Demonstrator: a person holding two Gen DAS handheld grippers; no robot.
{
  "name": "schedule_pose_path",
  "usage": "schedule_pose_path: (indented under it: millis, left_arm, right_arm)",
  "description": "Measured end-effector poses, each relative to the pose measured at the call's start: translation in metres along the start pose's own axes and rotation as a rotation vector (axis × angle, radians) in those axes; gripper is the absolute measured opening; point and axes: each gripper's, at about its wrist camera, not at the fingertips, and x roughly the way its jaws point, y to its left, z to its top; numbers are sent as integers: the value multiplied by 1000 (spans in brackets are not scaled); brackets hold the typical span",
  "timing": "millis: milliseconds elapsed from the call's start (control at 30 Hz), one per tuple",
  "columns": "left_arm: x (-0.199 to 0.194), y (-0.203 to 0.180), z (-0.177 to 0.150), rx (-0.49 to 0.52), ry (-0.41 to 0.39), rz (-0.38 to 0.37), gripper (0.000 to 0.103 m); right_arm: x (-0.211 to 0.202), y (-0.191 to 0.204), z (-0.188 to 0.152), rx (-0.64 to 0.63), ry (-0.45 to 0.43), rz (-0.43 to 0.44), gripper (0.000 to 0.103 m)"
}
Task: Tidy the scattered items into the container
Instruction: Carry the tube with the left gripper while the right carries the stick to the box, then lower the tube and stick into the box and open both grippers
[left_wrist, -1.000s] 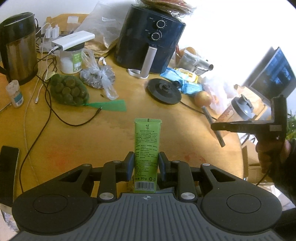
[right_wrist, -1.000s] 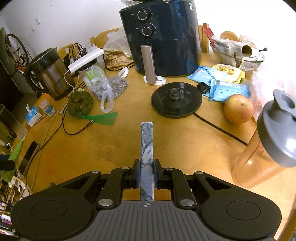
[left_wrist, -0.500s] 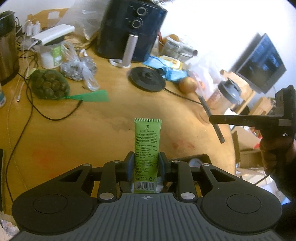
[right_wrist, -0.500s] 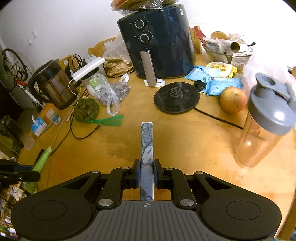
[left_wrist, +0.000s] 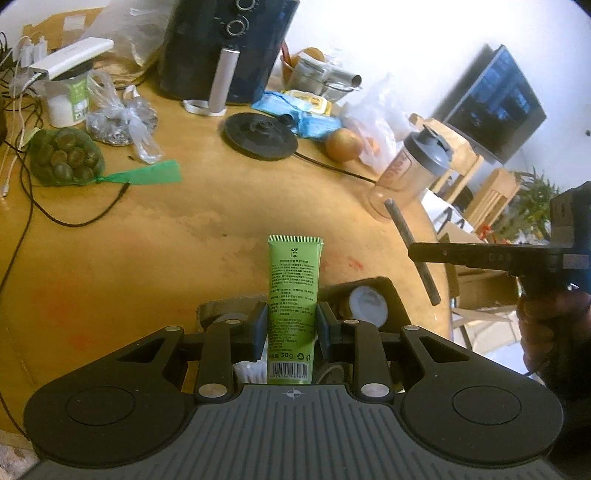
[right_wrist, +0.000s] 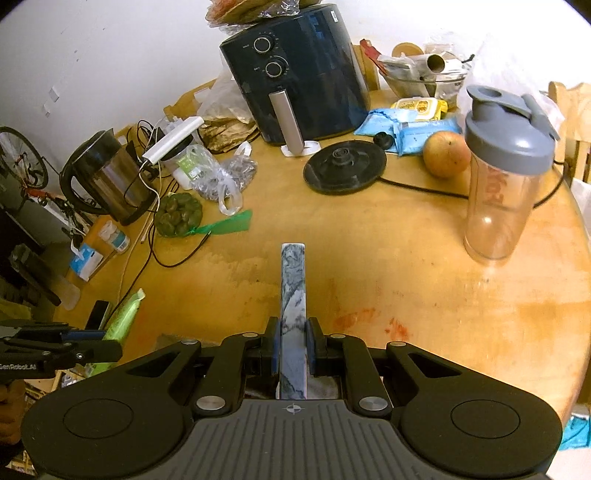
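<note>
The left gripper (left_wrist: 291, 328) is clamping a flat green plastic tube with printed text and a barcode (left_wrist: 293, 295), its long axis running straight out between the pads, crimped end pointing away over the table. Just beneath those fingers, a dark felt-like container (left_wrist: 384, 291) is sitting at the near table edge, showing a white round lid (left_wrist: 368, 308) inside. The right gripper (right_wrist: 293, 341) is clenched on a slim grey-and-white marbled bar (right_wrist: 293, 295), which is likewise pointing forward along the fingers, angled down toward the tabletop. Both are hovering over a round, yellowish wooden table (right_wrist: 424, 266) whose worn surface is showing pale scuffs and reddish smears. Farther out, a clear plastic shaker bottle with a grey lid (right_wrist: 502, 173) is standing upright at the right, near a round apple (right_wrist: 445, 155) and a black disc-shaped kettle base (right_wrist: 345, 171). A green mesh bag of dark round fruit (right_wrist: 179, 216) is lying to the left, beside a steel kettle (right_wrist: 107, 177). At the back, a glossy dark-blue air fryer (right_wrist: 299, 74) is standing before a white wall.
</note>
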Motion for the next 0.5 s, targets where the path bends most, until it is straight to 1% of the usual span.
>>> schedule_pose_path:
  millis: [200, 367, 500]
  left_arm:
    - [4, -6, -4, 24, 13, -22, 28]
    - [2, -9, -5, 38, -1, -49, 28]
    - [0, -13, -7, 66, -7, -42, 31]
  right_arm:
    - [-7, 6, -12, 12, -4, 1, 17]
    - [-7, 11, -19, 14, -3, 7, 17]
    - [-7, 13, -23, 19, -1, 10, 17]
